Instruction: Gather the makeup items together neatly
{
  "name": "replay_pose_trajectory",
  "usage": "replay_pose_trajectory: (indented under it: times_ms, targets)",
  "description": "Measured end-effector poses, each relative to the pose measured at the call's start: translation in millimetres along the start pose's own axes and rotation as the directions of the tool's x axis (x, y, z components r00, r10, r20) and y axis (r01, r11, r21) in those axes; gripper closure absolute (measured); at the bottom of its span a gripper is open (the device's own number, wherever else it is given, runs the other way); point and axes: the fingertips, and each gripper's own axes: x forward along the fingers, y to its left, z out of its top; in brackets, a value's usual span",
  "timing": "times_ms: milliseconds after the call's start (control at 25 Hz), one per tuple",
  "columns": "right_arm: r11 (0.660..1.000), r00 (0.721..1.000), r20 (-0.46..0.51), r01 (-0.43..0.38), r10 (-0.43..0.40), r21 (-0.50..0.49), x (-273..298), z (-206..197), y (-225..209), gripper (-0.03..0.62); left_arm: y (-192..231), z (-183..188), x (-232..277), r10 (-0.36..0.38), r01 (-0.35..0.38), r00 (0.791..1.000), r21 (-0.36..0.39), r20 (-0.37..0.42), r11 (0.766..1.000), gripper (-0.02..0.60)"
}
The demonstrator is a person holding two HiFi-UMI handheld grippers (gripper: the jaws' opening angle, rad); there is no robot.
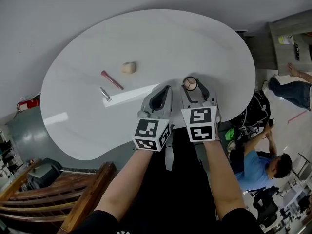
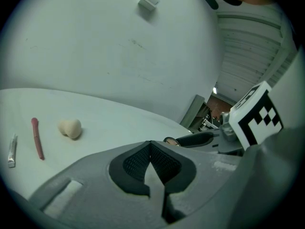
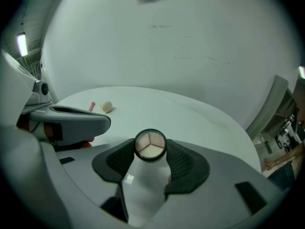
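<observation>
White oval table, brown wooden slats, person in blue shirt

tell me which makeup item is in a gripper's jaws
The round three-shade compact, gripped by the right gripper; the beige sponge, pink brush and silver tube lie loose on the table.

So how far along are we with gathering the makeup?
Nothing looks finished. The sponge, brush and tube lie near each other but apart, not tidied. In hand: the right gripper has its jaws clamped on the compact, away from that group. The left gripper is shut and empty. Left: bring the compact over and line everything up.
</observation>
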Motion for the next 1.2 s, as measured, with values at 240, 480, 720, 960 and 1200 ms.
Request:
replay_pose_trajectory:
  times_ms: [240,480,720,960,1200]
  targets:
    - [0.998,0.999,-0.009,0.049,-0.048,0.034,-12.1,-17.5,-41.5,0.376,-36.0,-5.8,24.4,-0.044,0.044,0.999,0.020,-0.026,0.999,0.574]
    - [0.997,0.997,-0.029,0.072,-0.071,0.035,-12.9,-35.8,-71.8,0.376,-61.6,-14.3,41.9,-0.068,0.069,0.997,0.037,-0.049,0.997,0.574]
    - [0.995,0.996,-0.036,0.085,-0.083,0.054,-11.4,-47.0,-93.2,0.376,-76.0,-24.2,56.1,-0.080,0.084,0.994,0.047,-0.077,0.995,0.574]
    - [0.994,0.996,-0.045,0.085,-0.082,0.072,-8.4,-55.7,-104.2,0.376,-81.8,-28.5,64.3,-0.084,0.089,0.992,0.052,-0.091,0.995,0.574]
    - [0.994,0.997,-0.051,0.066,-0.062,0.082,-5.6,-59.7,-105.3,0.376,-84.0,-28.8,67.3,-0.083,0.089,0.992,0.055,-0.096,0.995,0.574]
